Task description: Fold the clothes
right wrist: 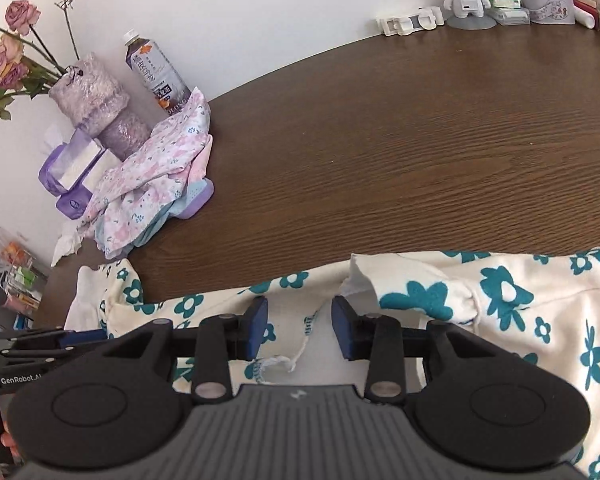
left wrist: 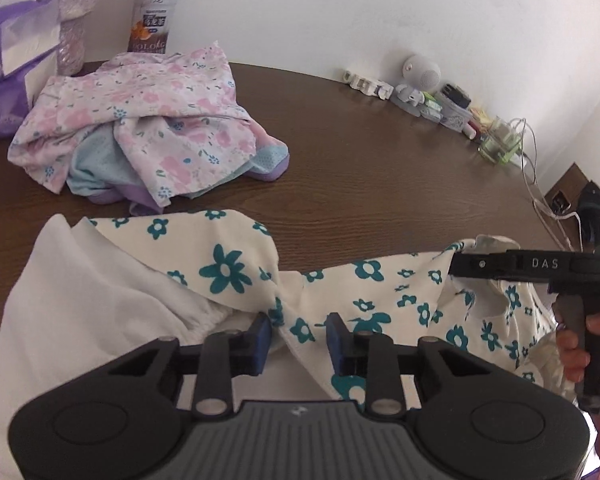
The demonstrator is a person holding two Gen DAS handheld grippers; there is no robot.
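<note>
At the upper left of the left wrist view a crumpled heap of pink floral and pale blue clothes (left wrist: 140, 128) waits on the dark brown wooden table (left wrist: 380, 152), while the cream cotton garment printed with teal flowers (left wrist: 228, 268) lies rumpled across the lower half of the frame, its long axis running left to right along the near edge of the table, one end bunched white at lower left, the other reaching lower right. The left gripper (left wrist: 298, 336) straddles a twisted ridge of it, jaws partly spread; whether the pads pinch I cannot tell. In the right wrist view the right gripper (right wrist: 300, 328) sits over the waist drawstring, jaws likewise parted with cloth between, grip unclear. I judge this the grasping step: next, both must clamp firmly, then lift and spread the cloth flat.
</note>
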